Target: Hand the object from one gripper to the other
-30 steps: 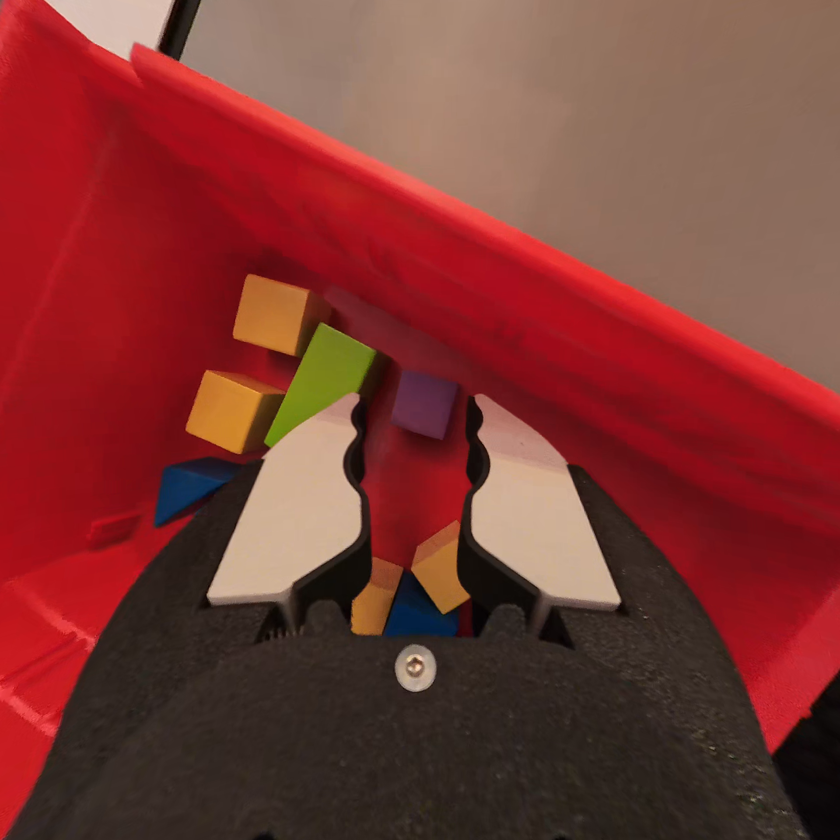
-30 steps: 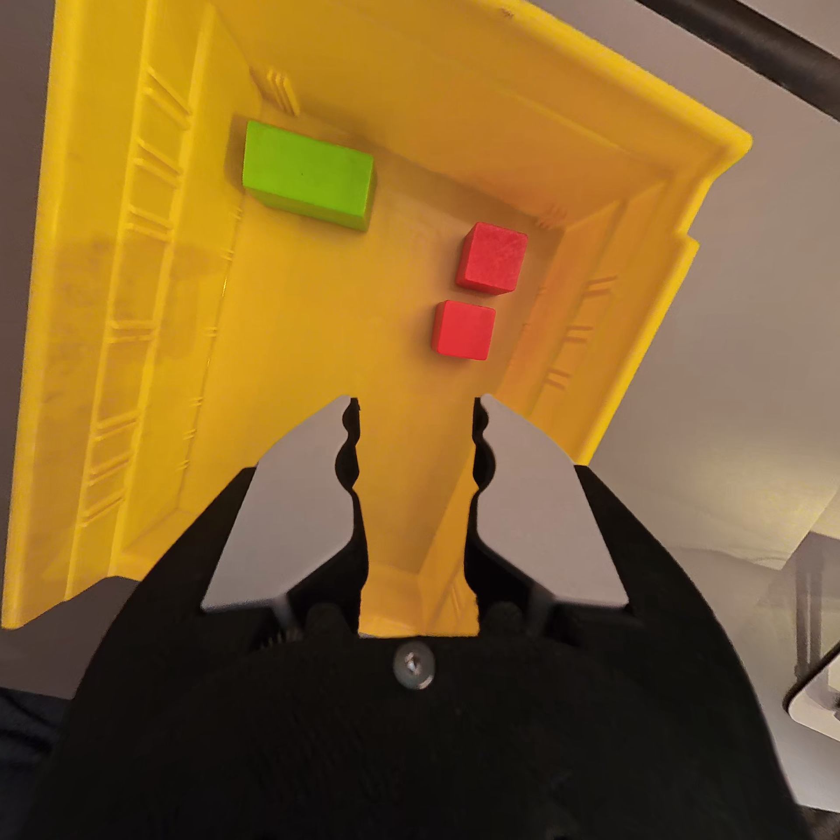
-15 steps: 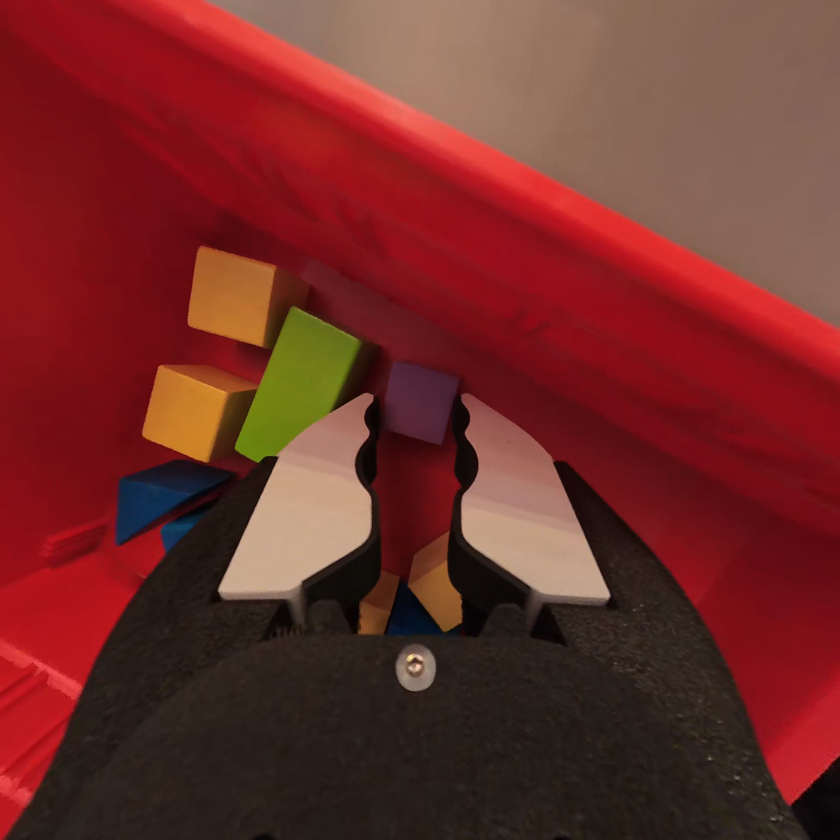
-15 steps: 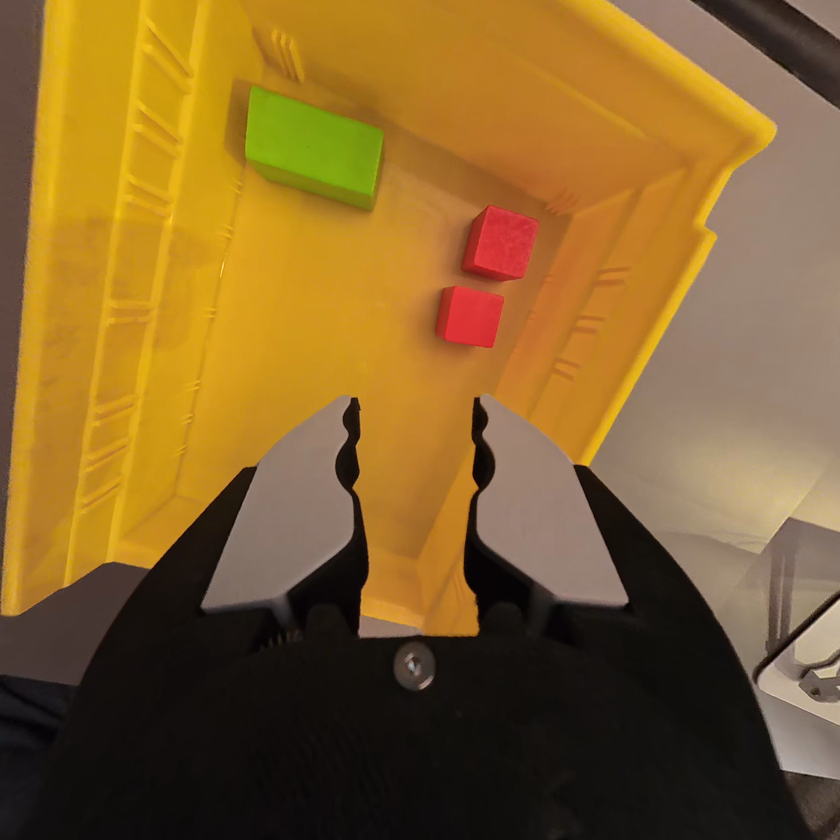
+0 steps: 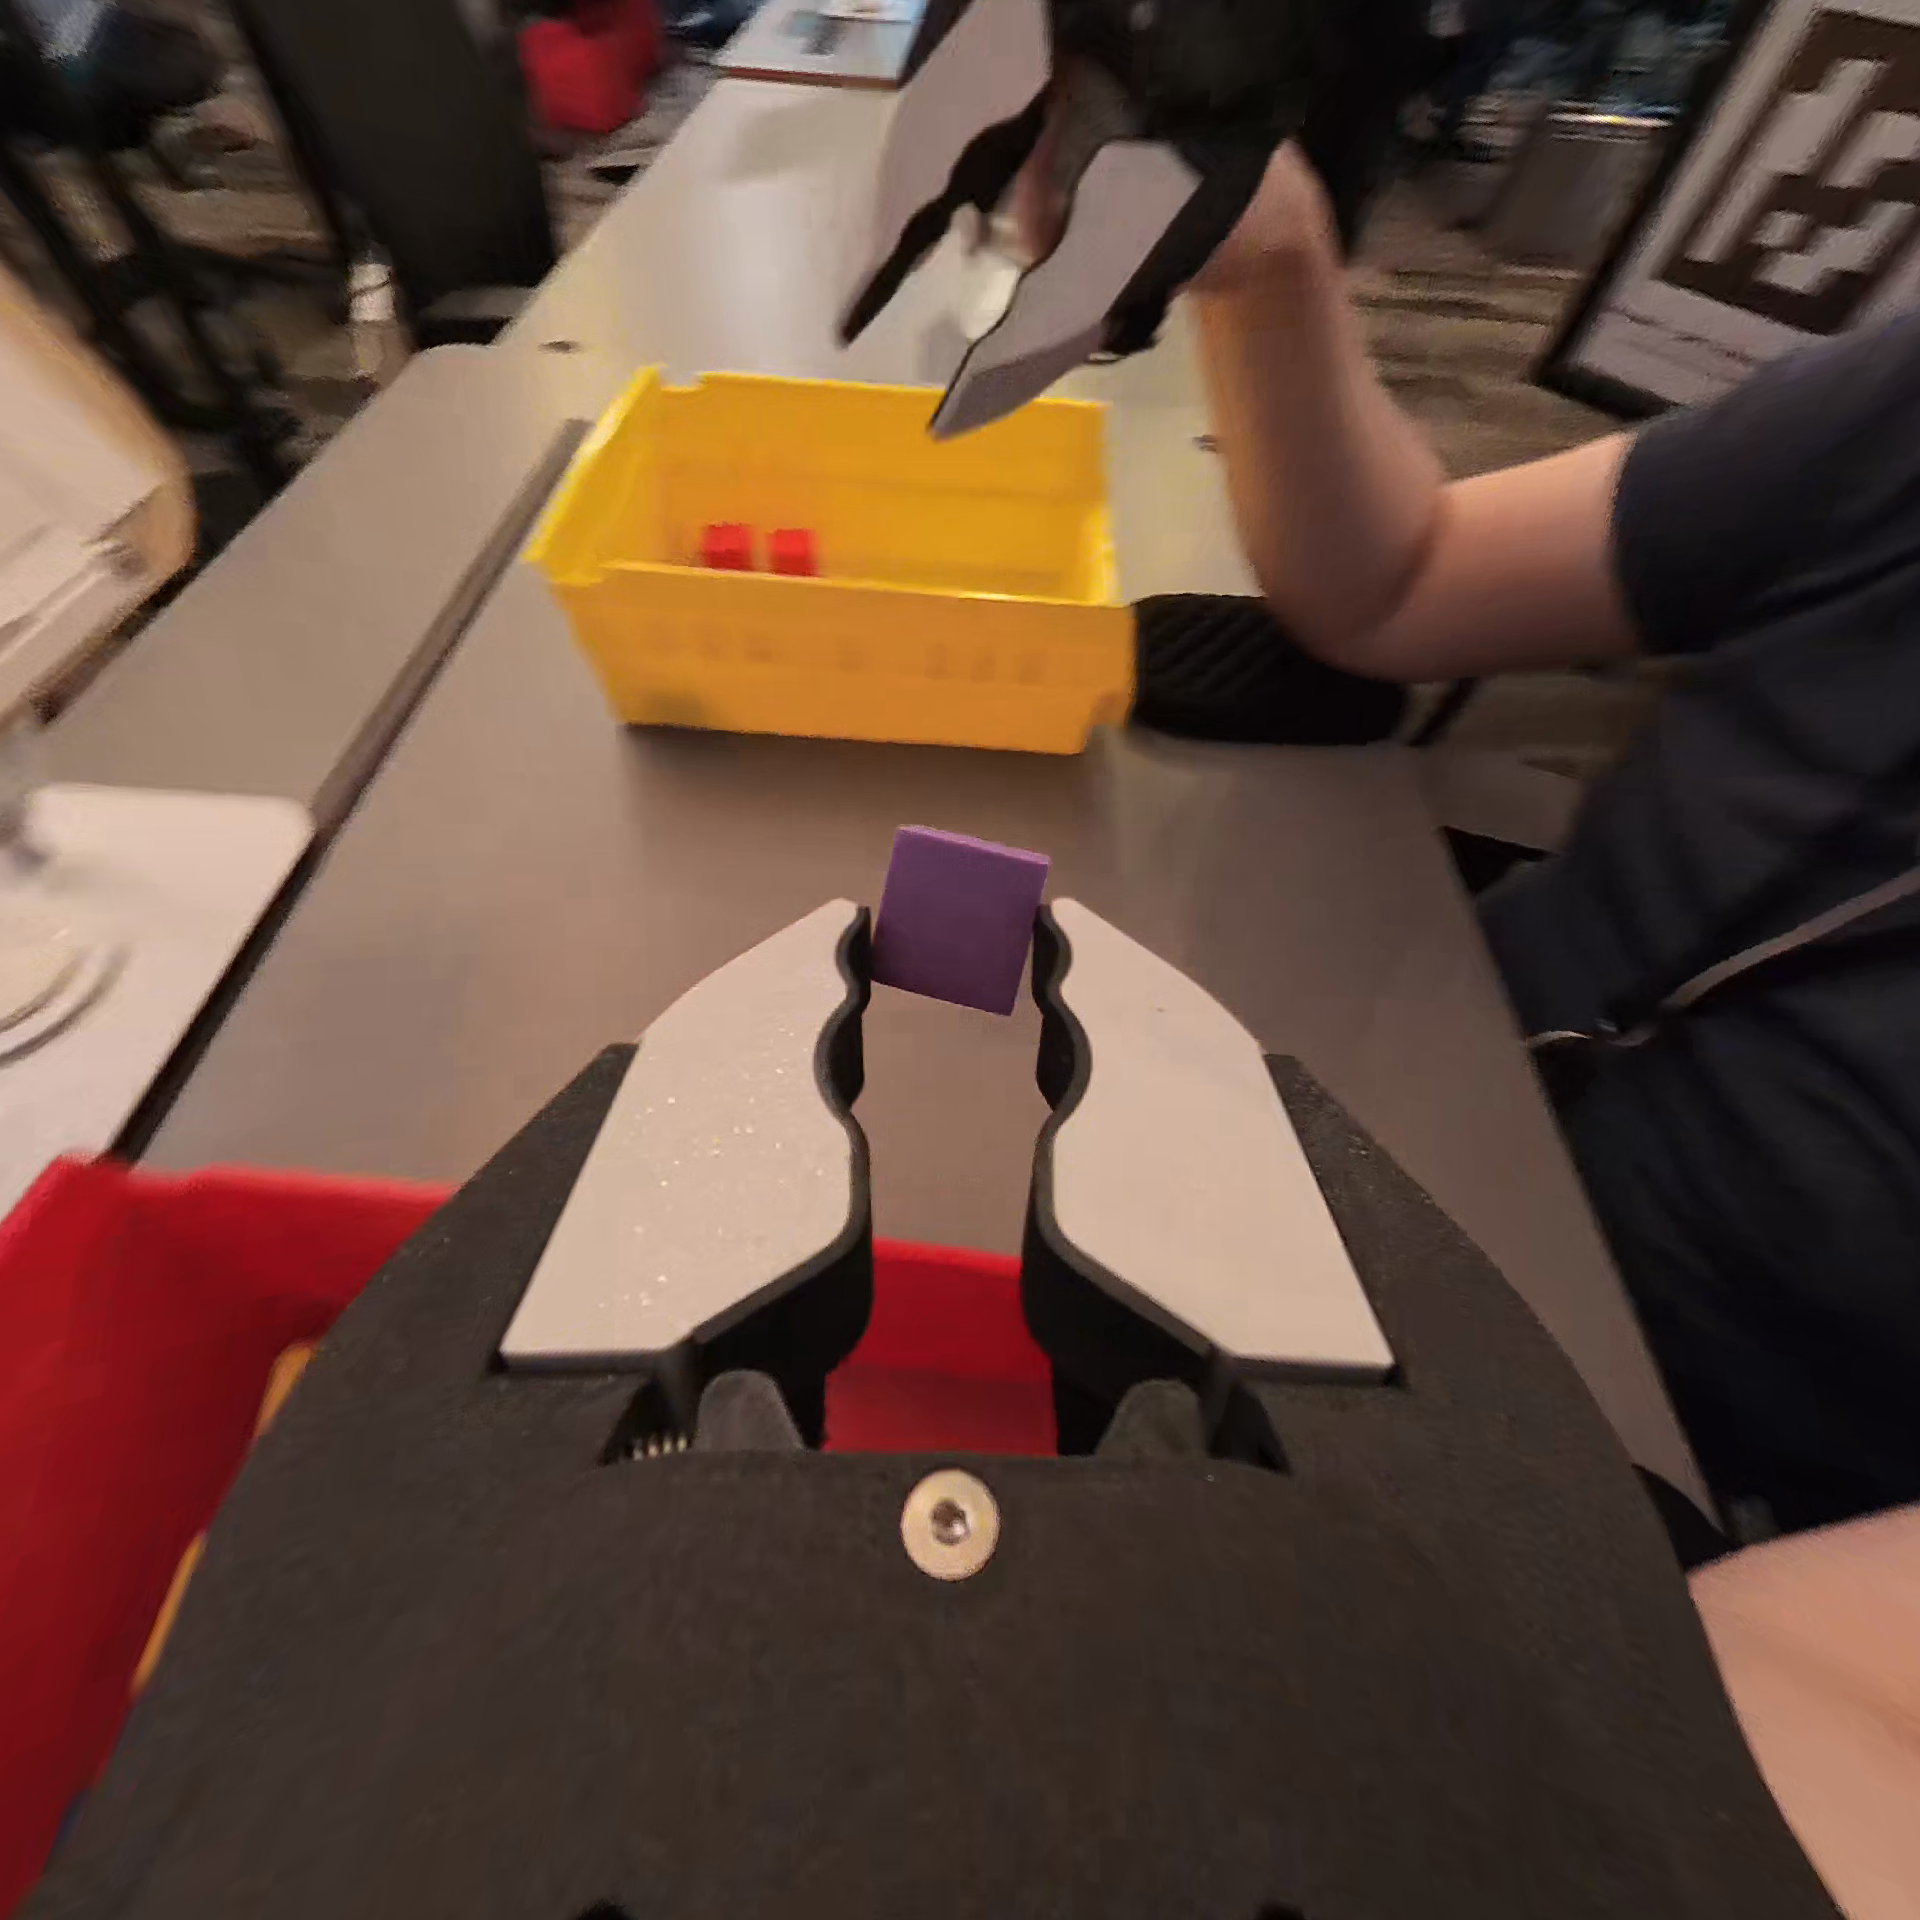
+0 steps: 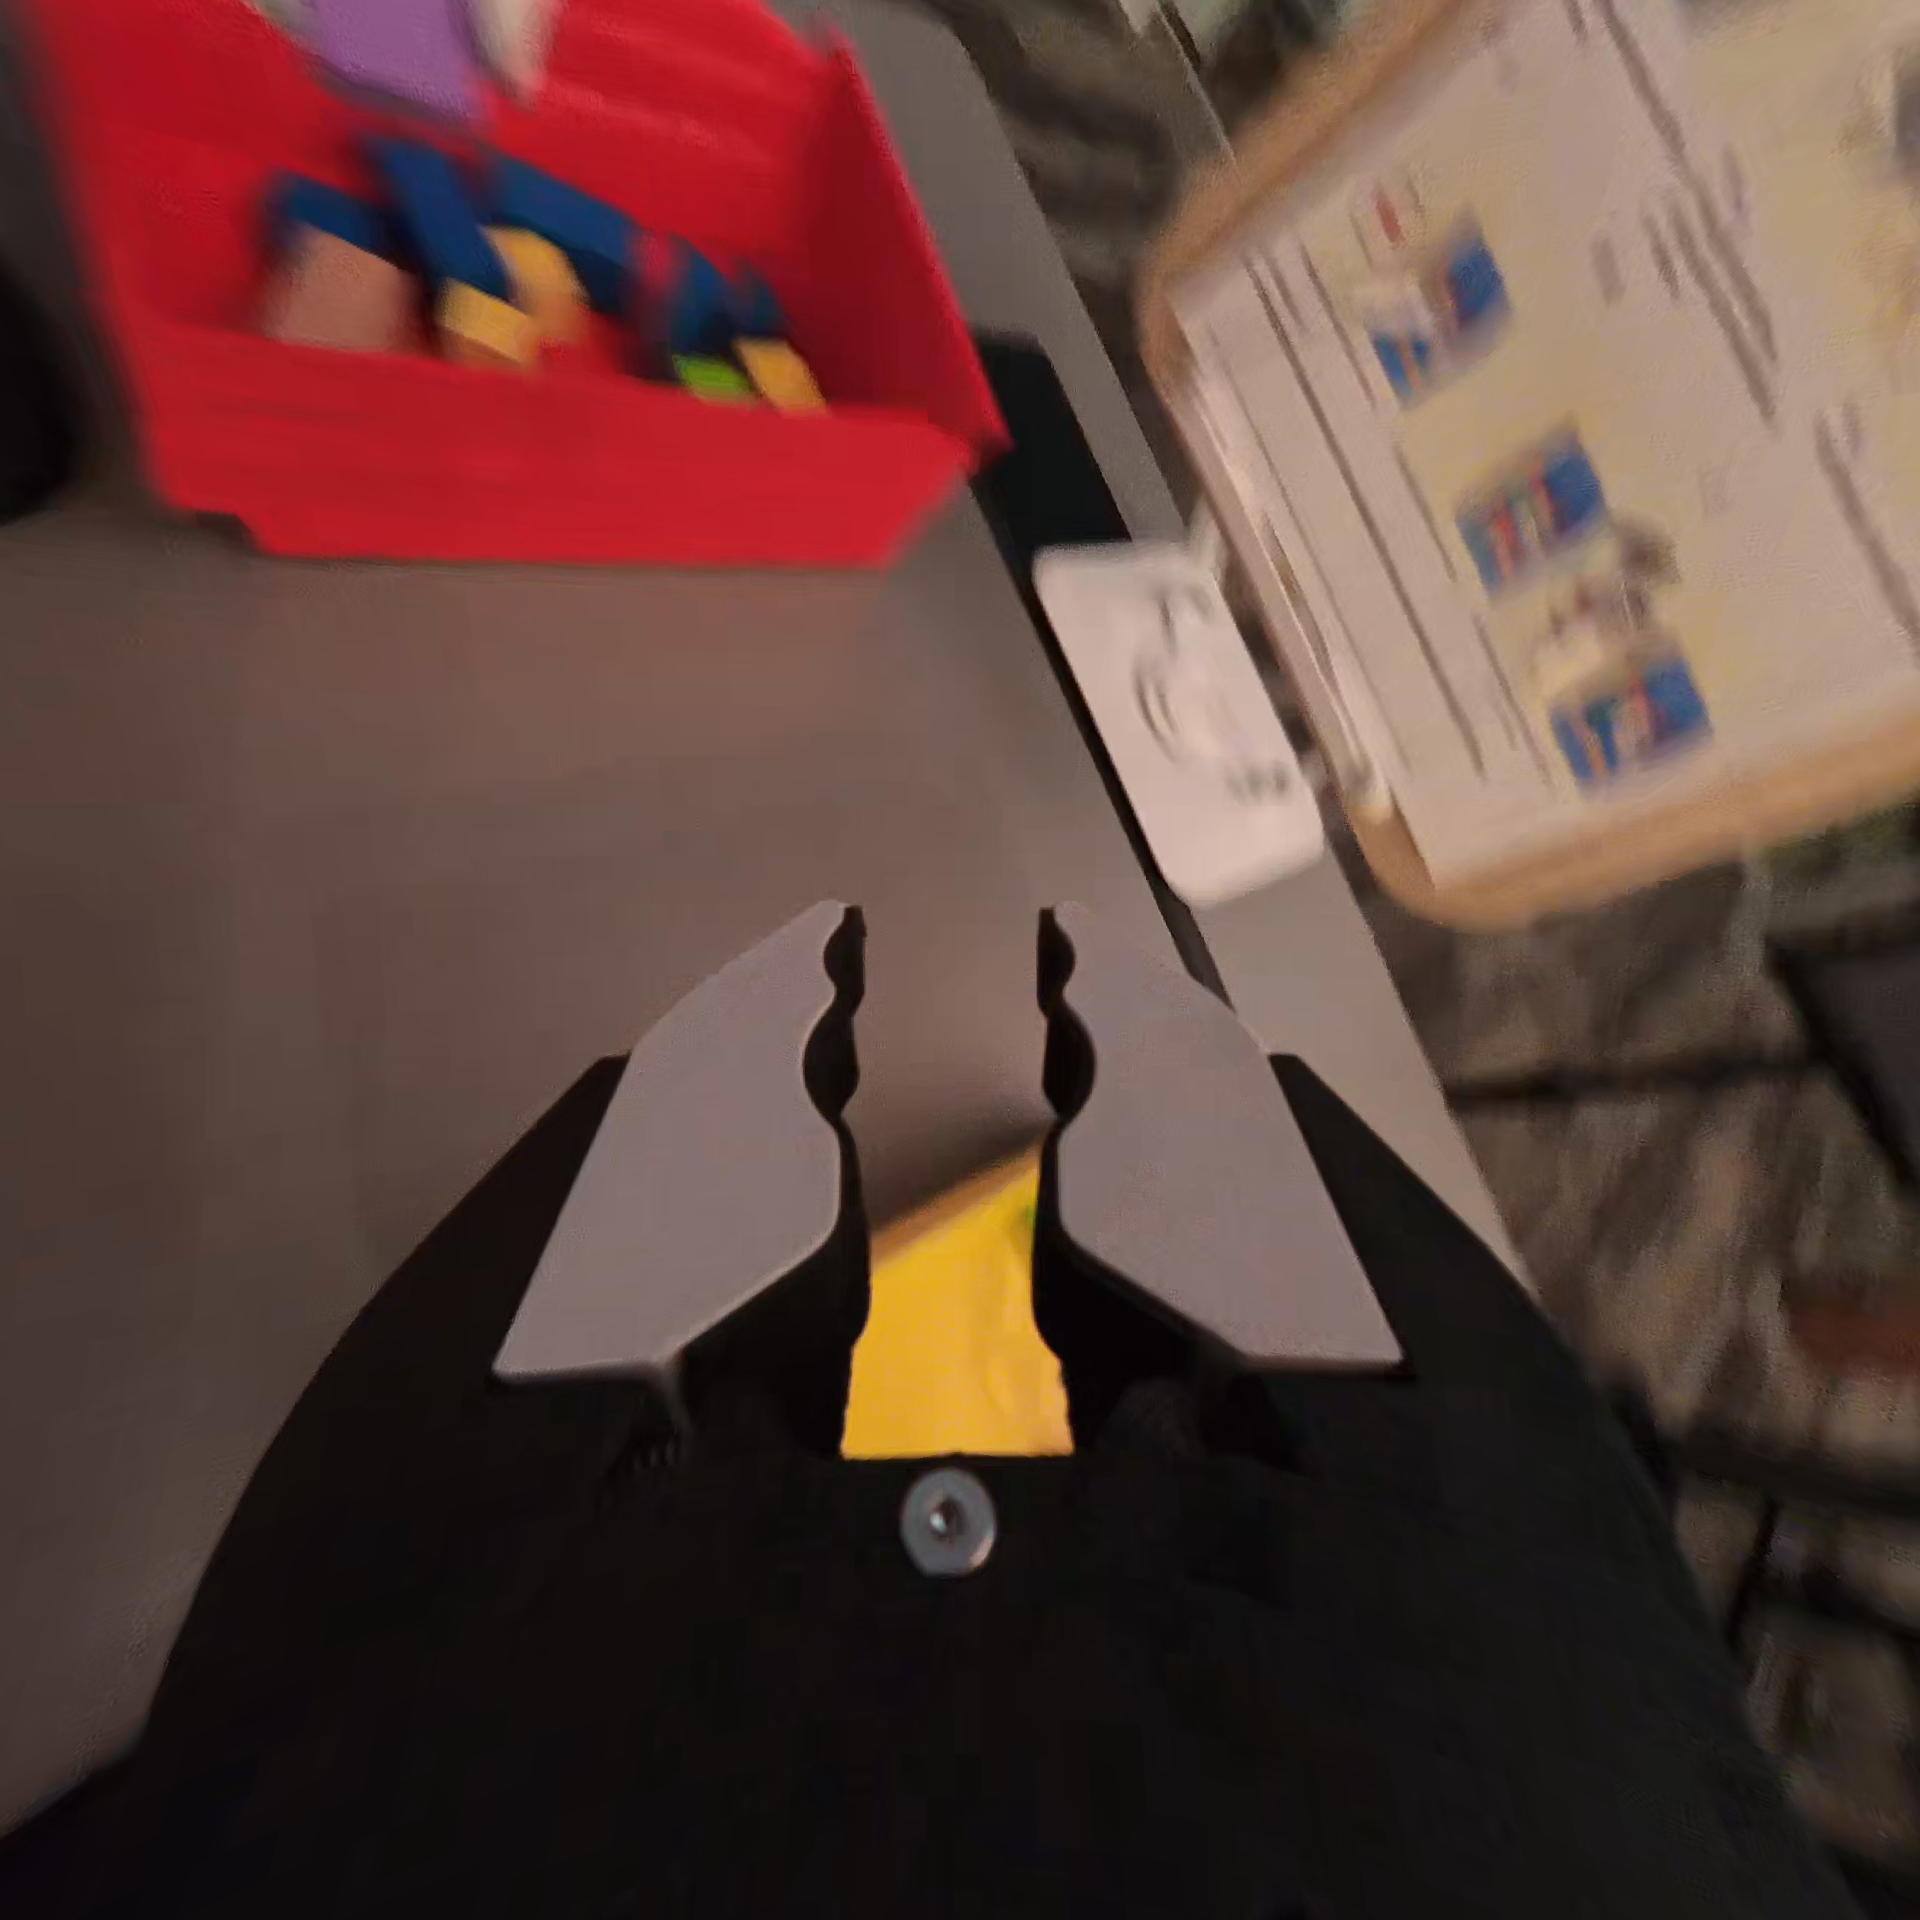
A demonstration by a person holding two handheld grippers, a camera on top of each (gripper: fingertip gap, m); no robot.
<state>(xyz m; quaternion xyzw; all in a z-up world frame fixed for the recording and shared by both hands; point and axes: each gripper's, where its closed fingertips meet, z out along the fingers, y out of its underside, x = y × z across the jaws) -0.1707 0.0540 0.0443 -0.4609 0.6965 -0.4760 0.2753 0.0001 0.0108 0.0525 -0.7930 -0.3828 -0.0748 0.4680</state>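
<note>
Left gripper [image 5: 951,920]: fingers [image 5: 727,1122] clamped on the purple cube [image 5: 958,920], held at the tips, cube a bit tilted, up in the air above the desk [image 5: 623,935], roughly between the red bin and the yellow bin. Grip looks shallow, only the tips touch the cube's sides, so it could twist when the other side closes on it.

Right gripper [image 6: 951,935]: fingers part-open, gap approx. cube-wide, nothing in them. In the left wrist view it shows [image 5: 961,343] high above the far rim of the yellow bin [image 5: 852,665], blurred, well apart from the cube. Its own view is smeared too; purple patch at the top edge is prob. the cube, above the red bin.

Outward from the cube: red bin [image 5: 156,1403] just below and behind the left gripper, w/ blue, yellow and green blocks [image 6: 540,291] inside. Yellow bin across the desk holds two red cubes [image 5: 758,548]. White pad [image 6: 1195,717] at the desk edge beside the red bin.

Progress, as I judge it: pick-up done, cube lifted clear of the red bin. Left to do: bring the two grippers together, right closes on the cube's free faces, left lets go. Handover itself not yet begun.
</note>
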